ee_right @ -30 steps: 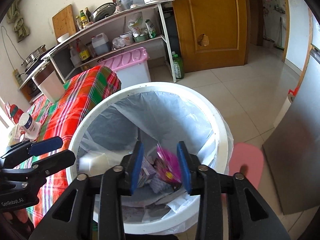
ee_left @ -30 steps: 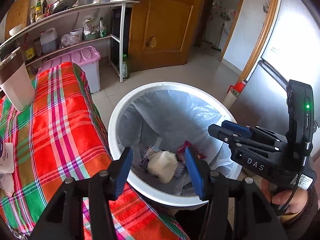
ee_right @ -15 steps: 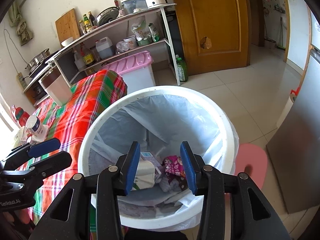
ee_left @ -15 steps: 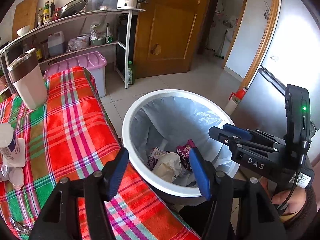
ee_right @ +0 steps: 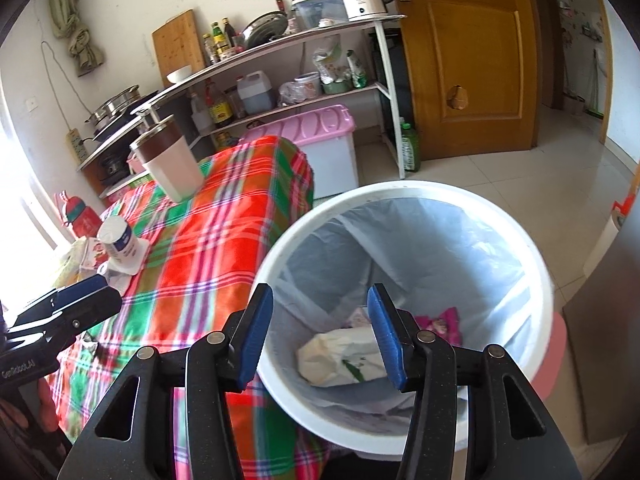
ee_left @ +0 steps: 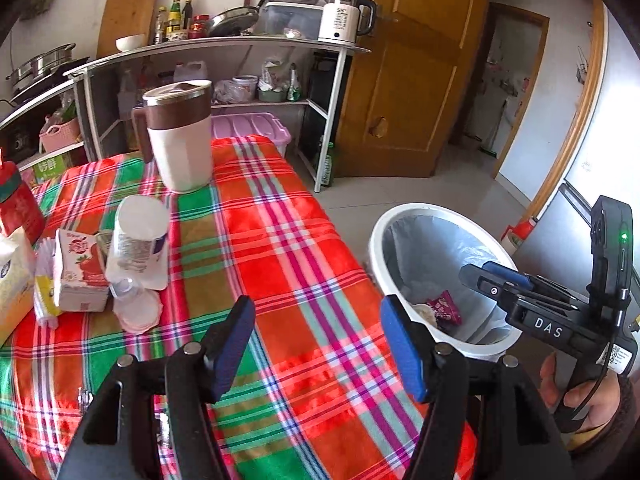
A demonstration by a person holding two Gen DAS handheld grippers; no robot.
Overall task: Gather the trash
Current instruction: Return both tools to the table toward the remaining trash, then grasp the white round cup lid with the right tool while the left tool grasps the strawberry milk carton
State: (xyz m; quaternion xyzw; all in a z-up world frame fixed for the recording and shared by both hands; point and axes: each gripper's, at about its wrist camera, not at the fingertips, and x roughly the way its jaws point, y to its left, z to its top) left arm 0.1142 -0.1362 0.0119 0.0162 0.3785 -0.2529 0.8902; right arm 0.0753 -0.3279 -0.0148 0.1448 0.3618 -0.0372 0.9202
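The white trash bin (ee_right: 472, 196) with a clear liner stands on the floor beside the plaid-covered table (ee_left: 280, 264). Inside it lie a crumpled white wrapper (ee_right: 340, 360) and a pink packet (ee_right: 444, 324); the packet also shows in the left wrist view (ee_left: 442, 306). My right gripper (ee_right: 320, 336) is open and empty over the bin's near rim. My left gripper (ee_left: 318, 352) is open and empty above the table. On the table's left lie a white yogurt cup (ee_left: 138, 240), a strawberry milk carton (ee_left: 78, 272) and a round white lid (ee_left: 136, 312).
A brown-and-white mug (ee_left: 180, 136) stands at the table's far end, with a red bottle (ee_left: 18, 200) at the left edge. A shelf rack (ee_left: 240, 48), pink storage box (ee_right: 320, 136) and wooden door (ee_right: 472, 60) stand behind. A grey fridge (ee_left: 560, 216) is right of the bin.
Both grippers have pulled back from over the bin. The left one has swung left over the table. The pink packet and white wrapper dropped from the grippers into the bin.
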